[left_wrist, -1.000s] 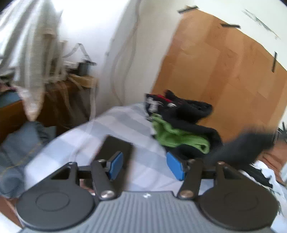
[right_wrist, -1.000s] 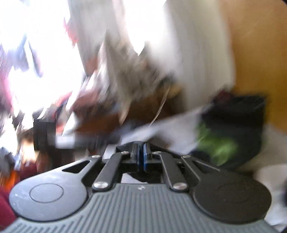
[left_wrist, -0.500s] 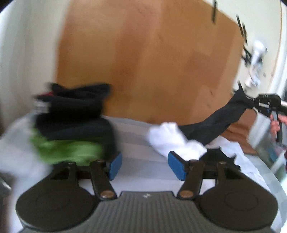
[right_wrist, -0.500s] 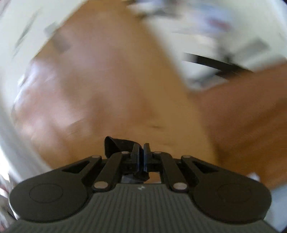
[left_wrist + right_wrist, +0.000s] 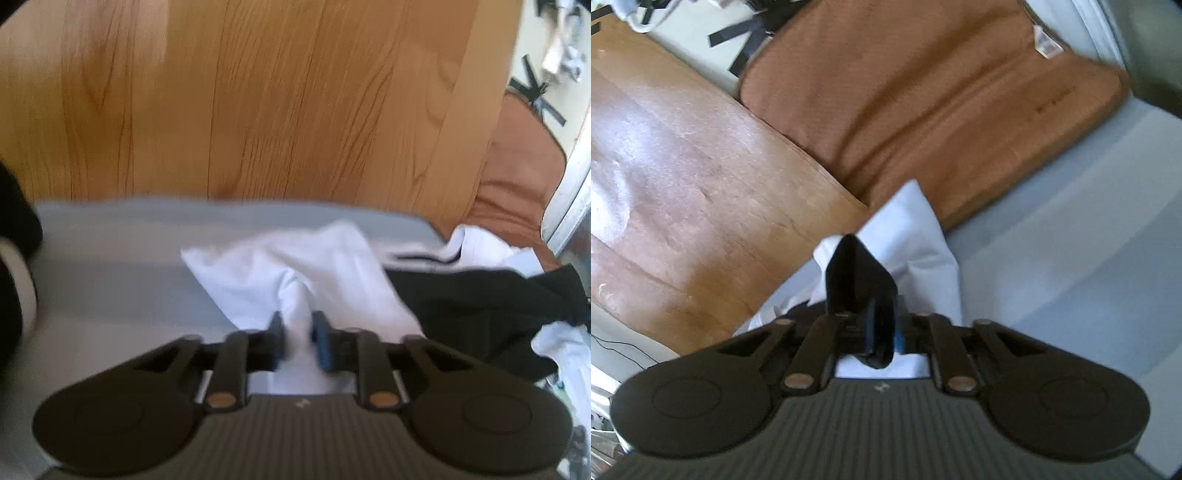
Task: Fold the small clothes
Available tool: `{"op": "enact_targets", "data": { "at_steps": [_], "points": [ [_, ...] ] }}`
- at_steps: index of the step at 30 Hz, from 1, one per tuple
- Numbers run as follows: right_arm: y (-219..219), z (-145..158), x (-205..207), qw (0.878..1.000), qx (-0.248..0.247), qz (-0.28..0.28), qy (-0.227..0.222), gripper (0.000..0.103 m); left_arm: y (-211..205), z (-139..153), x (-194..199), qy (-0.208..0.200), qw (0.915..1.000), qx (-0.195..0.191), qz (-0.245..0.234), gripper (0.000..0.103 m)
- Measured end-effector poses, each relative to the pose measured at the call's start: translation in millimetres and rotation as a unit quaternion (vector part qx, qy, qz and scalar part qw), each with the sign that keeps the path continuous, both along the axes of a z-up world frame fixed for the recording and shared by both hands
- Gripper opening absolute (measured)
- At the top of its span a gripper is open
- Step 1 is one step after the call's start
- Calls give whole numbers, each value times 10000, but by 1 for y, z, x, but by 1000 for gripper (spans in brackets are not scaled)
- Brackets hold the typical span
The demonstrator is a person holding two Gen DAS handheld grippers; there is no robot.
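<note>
The left gripper (image 5: 298, 338), its jaws just closing, pinches the limp white cotton garment (image 5: 306, 266); the right gripper (image 5: 882, 332), just opening, loosely straddles a soft black cloth (image 5: 858, 273).

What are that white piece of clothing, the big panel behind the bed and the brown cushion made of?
The white garment looks like soft matte cotton-type cloth: it creases and bunches. The panel looks like light wood or wood veneer with a smooth sheen; grain lines run along it. The brown cushion seems woven fabric, matte, with stitched seams and a small label.
</note>
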State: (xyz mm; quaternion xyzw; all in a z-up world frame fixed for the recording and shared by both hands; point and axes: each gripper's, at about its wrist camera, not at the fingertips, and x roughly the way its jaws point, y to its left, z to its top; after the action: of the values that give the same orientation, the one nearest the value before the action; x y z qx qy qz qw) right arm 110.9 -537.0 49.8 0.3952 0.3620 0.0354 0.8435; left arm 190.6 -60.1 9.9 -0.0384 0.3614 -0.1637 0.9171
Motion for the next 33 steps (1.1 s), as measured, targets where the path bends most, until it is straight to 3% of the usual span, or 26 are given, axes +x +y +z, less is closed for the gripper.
{"op": "enact_targets", "data": {
  "at_steps": [2, 4, 7, 12, 13, 14, 15, 17, 20, 23, 25, 26, 29, 31, 33],
  "points": [
    [-6, 3, -4, 9998, 27, -132, -156, 57, 2, 6, -5, -335, 9994, 26, 70, 13],
    [-9, 5, -4, 9994, 84, -223, -263, 57, -5, 5, -11, -708, 9968, 380, 28, 13],
    [-5, 3, -5, 9989, 202, -154, -406, 59, -21, -11, -16, -749, 9923, 985, -64, 16],
    [29, 15, -10, 9933, -800, 362, -751, 57, -21, -19, -23, -813, 9904, 1116, 54, 20],
    [36, 16, -8, 9909, -990, 524, -750, 51, -23, -18, -21, -806, 9898, 1171, 67, 21],
    [42, 13, -2, 9896, -1125, 667, -595, 20, -26, -20, -22, -824, 9886, 1262, 72, 21],
    [43, 11, 1, 9904, -1070, 746, -461, 4, -28, -18, -23, -866, 9870, 1353, 77, 21],
    [37, 15, -4, 9922, -836, 626, -680, 4, -34, -19, -25, -952, 9832, 1552, 87, 21],
    [27, 25, -16, 9925, -733, 275, -936, 15, -36, -19, -26, -987, 9814, 1644, 108, 21],
    [29, 27, -17, 9920, -924, 222, -826, 74, -37, -19, -25, -988, 9805, 1695, 112, 21],
    [38, 25, -13, 9884, -1260, 335, -783, 74, -40, -20, -26, -1025, 9788, 1772, 115, 21],
    [42, 21, -9, 9867, -1394, 459, -698, 69, -41, -20, -26, -1044, 9776, 1826, 116, 21],
    [49, 2, 4, 9855, -1435, 855, -282, 3, -44, -21, -27, -1077, 9750, 1939, 108, 21],
    [42, -2, 3, 9826, -1746, 534, -336, 2, -45, -22, -28, -1100, 9734, 2008, 111, 24],
    [24, -7, 4, 9802, -1973, -136, -100, 3, -47, -23, -28, -1117, 9708, 2118, 165, 28]
  ]
}}
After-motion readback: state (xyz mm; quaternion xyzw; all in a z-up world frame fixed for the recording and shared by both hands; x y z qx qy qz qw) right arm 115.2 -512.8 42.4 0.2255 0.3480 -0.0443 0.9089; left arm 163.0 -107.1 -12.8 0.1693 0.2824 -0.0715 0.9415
